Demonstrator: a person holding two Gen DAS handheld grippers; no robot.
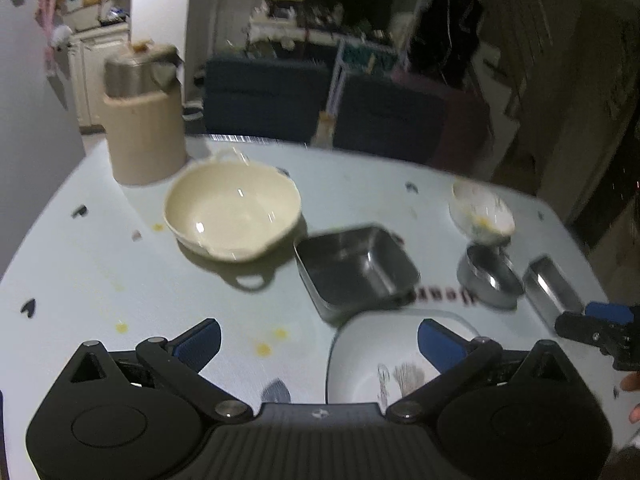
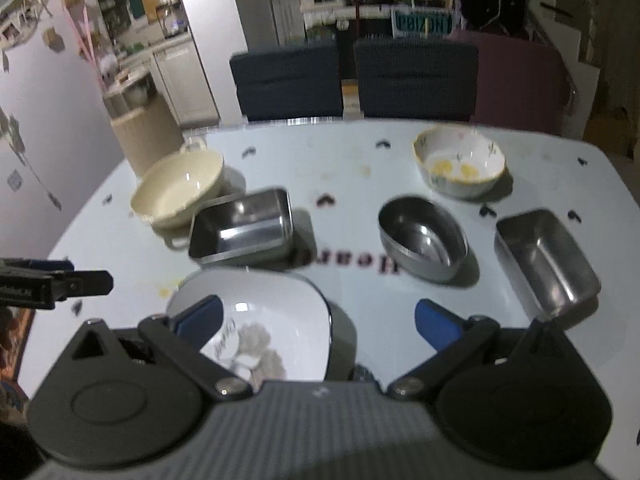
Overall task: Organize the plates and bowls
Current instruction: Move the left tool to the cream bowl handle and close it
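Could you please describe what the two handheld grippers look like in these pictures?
Both the left gripper and right gripper look alike: matte black plastic bodies with ribbed centres, round side housings, silver pivot bolts, angled black linkage arms and blue padded fingertips. No cables or sleeves show.

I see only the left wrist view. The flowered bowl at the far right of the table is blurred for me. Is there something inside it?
Observer: Yes. The flowered bowl has yellow residue on its bottom, in two patches.
Operator: Thank you. Of the right gripper I see only a tip at my right edge. Does it hold anything?
Observer: No. It is open, and nothing is gripped between its blue pads.
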